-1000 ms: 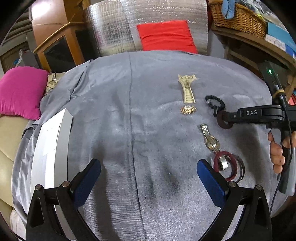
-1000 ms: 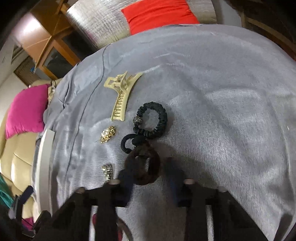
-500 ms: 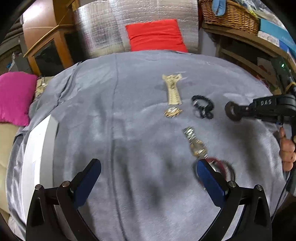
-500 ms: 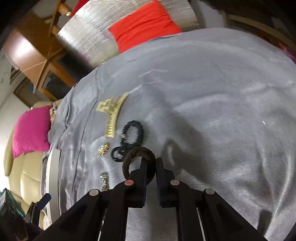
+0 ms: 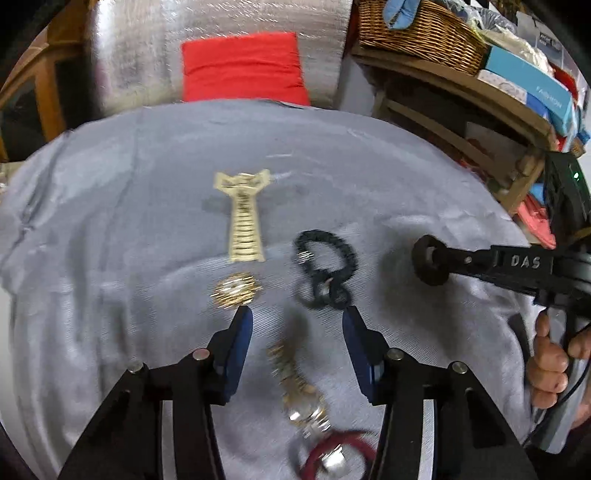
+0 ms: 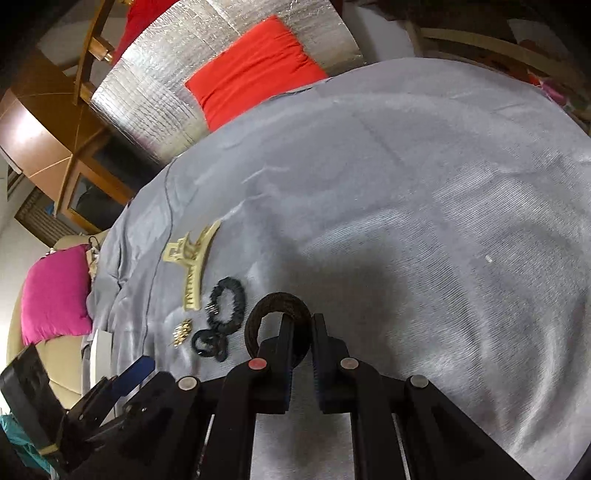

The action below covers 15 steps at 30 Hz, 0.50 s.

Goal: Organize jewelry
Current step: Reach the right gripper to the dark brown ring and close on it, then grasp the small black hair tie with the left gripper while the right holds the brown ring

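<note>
Your landmark is the cream plastic claw hair clip [image 5: 244, 218], lying flat on the grey cloth that covers the tabletop [image 5: 110, 229].

Far to its left in the right wrist view, a magenta cushion [image 6: 55, 295] sits off the tabletop's edge. Behind the clip, a silver foil-quilted panel [image 5: 221, 22] stands with a red cushion [image 5: 243, 66] against it. Just below the clip lies a small gold beaded brooch [image 5: 234, 290]. Nearer you than the brooch, your left tool [image 5: 297, 325] has its jaws closing with only cloth between the blue pads, and a gold watch [image 5: 301, 391] lies blurred below them.

Right of the clip rest black fabric scrunchies [image 5: 325, 269]. Further right, your right tool [image 6: 301, 332] is clenched on a dark brown braided hair ring [image 6: 279, 306], held clear of the cloth. Behind it, a wooden shelf [image 5: 461, 85] carries a wicker basket [image 5: 417, 33].
</note>
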### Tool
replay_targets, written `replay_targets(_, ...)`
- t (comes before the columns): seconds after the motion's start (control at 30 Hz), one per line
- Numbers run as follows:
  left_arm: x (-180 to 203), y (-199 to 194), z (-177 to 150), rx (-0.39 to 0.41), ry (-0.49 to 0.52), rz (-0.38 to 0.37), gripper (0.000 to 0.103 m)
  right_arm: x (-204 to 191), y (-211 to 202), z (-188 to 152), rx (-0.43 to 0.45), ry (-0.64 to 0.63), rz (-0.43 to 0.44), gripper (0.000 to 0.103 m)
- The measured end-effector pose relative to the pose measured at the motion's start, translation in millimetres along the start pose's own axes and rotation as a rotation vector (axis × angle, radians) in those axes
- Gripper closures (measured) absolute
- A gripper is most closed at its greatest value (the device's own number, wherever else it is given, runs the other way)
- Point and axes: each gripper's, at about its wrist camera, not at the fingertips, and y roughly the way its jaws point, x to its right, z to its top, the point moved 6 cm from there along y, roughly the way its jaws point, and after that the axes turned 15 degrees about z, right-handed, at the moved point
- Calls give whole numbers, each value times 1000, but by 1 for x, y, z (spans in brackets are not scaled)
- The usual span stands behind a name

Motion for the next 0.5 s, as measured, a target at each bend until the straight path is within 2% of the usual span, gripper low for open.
replay_targets(0.13, 13, 11, 7, -11, 19, -10, 51, 4, 1, 4, 2, 6, 0, 93)
replay_targets(0.2, 17, 21, 8, -44, 2, -31, 51, 4, 2, 5, 5, 9, 3, 93)
replay_targets(0.23, 16, 27, 7, -55, 3, -27, 55, 4, 2, 5, 6, 13, 9, 93)
replay_targets(0.37, 27, 45, 6, -111, 10, -49, 90, 4, 1, 5, 10, 16, 9, 93)
replay_targets(0.5, 30, 41, 8, -93, 12, -48, 95, 4, -1, 4, 11, 18, 8, 93)
